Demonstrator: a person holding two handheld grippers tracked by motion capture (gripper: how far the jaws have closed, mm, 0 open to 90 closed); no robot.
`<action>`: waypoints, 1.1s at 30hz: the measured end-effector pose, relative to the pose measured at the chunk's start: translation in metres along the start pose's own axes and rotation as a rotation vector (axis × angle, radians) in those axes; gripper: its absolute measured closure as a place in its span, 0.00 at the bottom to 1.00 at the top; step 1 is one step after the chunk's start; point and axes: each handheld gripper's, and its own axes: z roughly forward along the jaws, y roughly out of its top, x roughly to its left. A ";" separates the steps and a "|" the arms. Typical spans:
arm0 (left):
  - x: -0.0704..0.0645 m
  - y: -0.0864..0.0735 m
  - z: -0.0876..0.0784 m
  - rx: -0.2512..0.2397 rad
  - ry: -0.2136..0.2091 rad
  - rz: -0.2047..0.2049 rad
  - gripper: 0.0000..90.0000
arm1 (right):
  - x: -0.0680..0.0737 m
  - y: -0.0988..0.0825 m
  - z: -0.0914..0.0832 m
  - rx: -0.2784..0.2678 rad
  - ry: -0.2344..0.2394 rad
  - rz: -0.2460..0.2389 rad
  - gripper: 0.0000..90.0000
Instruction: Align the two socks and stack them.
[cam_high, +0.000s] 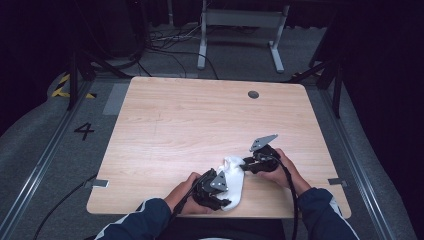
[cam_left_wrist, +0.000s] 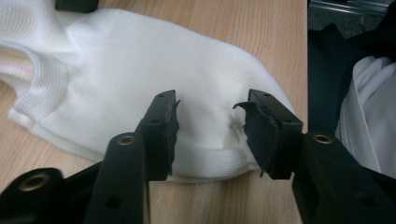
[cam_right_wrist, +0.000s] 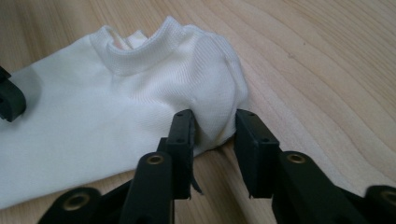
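Observation:
A white ankle sock (cam_high: 234, 176) lies flat on the wooden table (cam_high: 200, 120) near its front edge, between my two hands. In the left gripper view the toe end of the sock (cam_left_wrist: 154, 65) lies under and between the black jaws of my left gripper (cam_left_wrist: 210, 126), which stand apart without pinching the cloth. In the right gripper view my right gripper (cam_right_wrist: 215, 130) is shut on a bunched fold at the heel, just below the ribbed cuff (cam_right_wrist: 149, 46). From above, the left gripper (cam_high: 225, 196) is at the sock's near end and the right gripper (cam_high: 245, 164) at its far end.
A round cable hole (cam_high: 253, 94) sits near the table's far edge. The table's front edge runs just beyond the sock's toe, with a dark sleeve and white clothing (cam_left_wrist: 369, 116) past it. Cables and a metal frame (cam_high: 240, 20) lie on the floor behind.

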 end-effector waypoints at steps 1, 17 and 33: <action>0.001 0.001 -0.002 0.001 0.007 -0.002 0.53 | 0.000 0.000 0.000 -0.003 0.003 0.001 0.82; 0.058 0.003 -0.021 -0.087 0.171 -0.143 0.45 | 0.011 0.006 0.002 -0.027 -0.025 -0.078 0.94; 0.077 0.001 0.006 -0.010 0.135 -0.178 0.54 | 0.016 0.008 0.000 -0.048 -0.061 -0.093 0.69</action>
